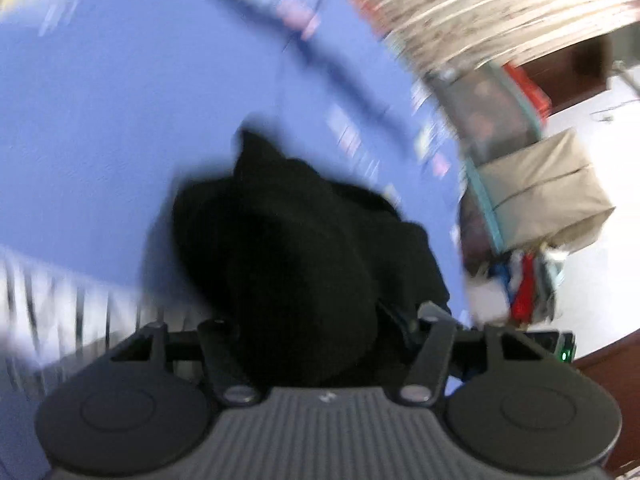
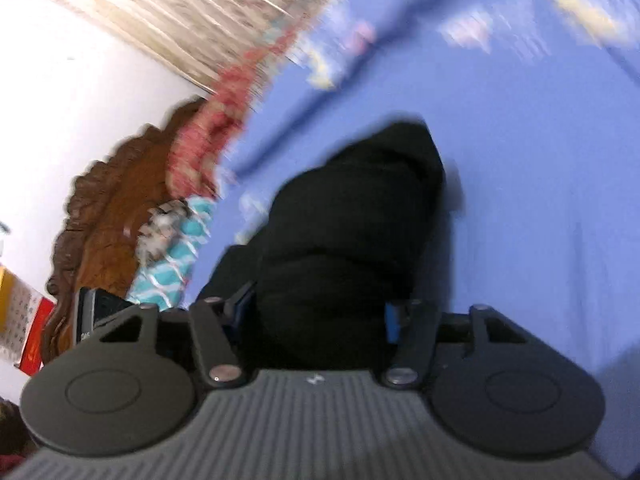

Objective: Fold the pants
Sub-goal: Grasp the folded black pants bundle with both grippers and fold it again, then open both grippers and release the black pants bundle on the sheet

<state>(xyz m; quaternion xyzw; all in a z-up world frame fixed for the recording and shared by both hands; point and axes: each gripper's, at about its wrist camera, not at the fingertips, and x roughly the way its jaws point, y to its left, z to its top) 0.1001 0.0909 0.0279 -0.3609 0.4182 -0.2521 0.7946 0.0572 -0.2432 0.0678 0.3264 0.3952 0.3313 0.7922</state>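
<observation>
A: We see black pants (image 1: 304, 248) bunched on the blue bed sheet (image 1: 100, 140), twelve o'clock of both grippers.

B: Left gripper (image 1: 316, 320) and right gripper (image 2: 320, 308) each straddle the bunch, fingers half spread; whether they're pinching, we can't tell. Loose hold, we risk dropping the fold.

The pants (image 1: 288, 248) are black, of a soft matte fabric, bunched into a thick rounded bundle rather than spread flat. In the left wrist view the bundle narrows to a dark peak at its far end and widens toward the camera. In the right wrist view the pants (image 2: 348, 232) form a long humped roll with cross creases. They lie on a blue bed sheet (image 1: 100, 120). Motion blur hides seams, waistband and legs.
</observation>
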